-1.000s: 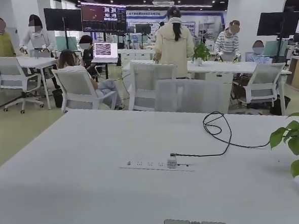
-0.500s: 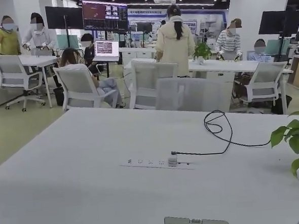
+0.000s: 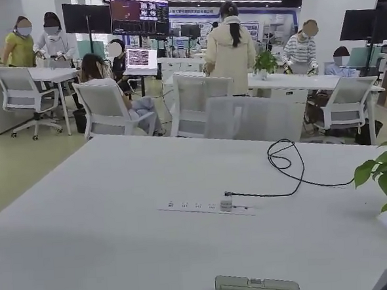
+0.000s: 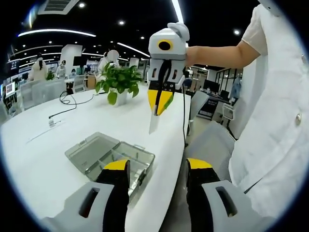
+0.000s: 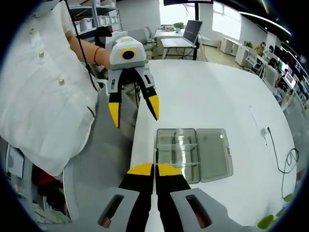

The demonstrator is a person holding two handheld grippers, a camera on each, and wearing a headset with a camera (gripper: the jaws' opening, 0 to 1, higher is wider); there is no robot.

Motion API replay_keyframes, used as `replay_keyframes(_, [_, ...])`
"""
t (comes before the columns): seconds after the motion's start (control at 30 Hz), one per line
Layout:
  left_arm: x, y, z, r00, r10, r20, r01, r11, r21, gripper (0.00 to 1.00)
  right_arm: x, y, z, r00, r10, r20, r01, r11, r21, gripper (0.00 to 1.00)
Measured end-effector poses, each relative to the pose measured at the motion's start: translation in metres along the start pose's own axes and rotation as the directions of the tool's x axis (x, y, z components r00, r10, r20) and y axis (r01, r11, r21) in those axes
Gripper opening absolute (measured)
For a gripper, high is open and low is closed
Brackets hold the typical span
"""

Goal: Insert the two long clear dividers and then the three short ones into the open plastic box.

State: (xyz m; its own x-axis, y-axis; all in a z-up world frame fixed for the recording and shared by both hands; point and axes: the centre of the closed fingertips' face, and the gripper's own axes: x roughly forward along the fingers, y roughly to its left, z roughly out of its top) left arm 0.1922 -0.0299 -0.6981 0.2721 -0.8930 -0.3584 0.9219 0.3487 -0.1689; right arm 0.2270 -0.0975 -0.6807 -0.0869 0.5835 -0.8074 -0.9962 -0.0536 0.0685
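Observation:
The open plastic box (image 5: 193, 153) lies near the table's front edge, lid flat beside its base, with clear dividers standing in the base. It also appears as a grey box (image 4: 112, 157) just ahead of my left gripper (image 4: 157, 166), which is open and holds nothing. My right gripper (image 4: 161, 99) hangs above the box's near end, shut on a small clear divider (image 4: 153, 123) that points down. In the right gripper view my right gripper (image 5: 154, 170) is closed tight, and the left gripper (image 5: 133, 107) faces it, open. The box's far edge (image 3: 257, 287) peeks in at the bottom of the head view.
A white power strip (image 3: 204, 207) with a plugged black cable (image 3: 287, 169) sits mid-table. A potted plant (image 3: 386, 176) stands at the table's right side. Chairs (image 3: 248, 118) and people stand beyond the far edge. The person's white-clad body (image 5: 43, 92) is close to the table's front edge.
The head camera has shifted slightly, so the scene sits a little differently in the picture. Nothing on the table has moved.

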Motion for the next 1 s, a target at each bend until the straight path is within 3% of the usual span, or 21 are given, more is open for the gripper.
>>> replay_keyframes(0.33, [-0.011, 0.023, -0.027, 0.9962, 0.073, -0.048, -0.074, 0.997, -0.033, 0.65, 0.017, -0.024, -0.016, 0.9979, -0.045, -0.046, 0.045, 0.999, 0.0, 0.03])
replay_keyframes(0.63, [-0.015, 0.03, -0.045, 0.9922, 0.095, -0.081, -0.099, 0.994, -0.047, 0.78, 0.04, -0.042, -0.035, 0.9936, -0.065, -0.092, 0.066, 0.998, 0.005, 0.03])
replay_keyframes(1.0, [-0.017, 0.031, -0.052, 0.9916, 0.097, -0.086, -0.104, 0.991, -0.081, 0.83, 0.06, -0.051, -0.053, 0.988, -0.06, -0.142, 0.062, 0.998, 0.007, 0.03])
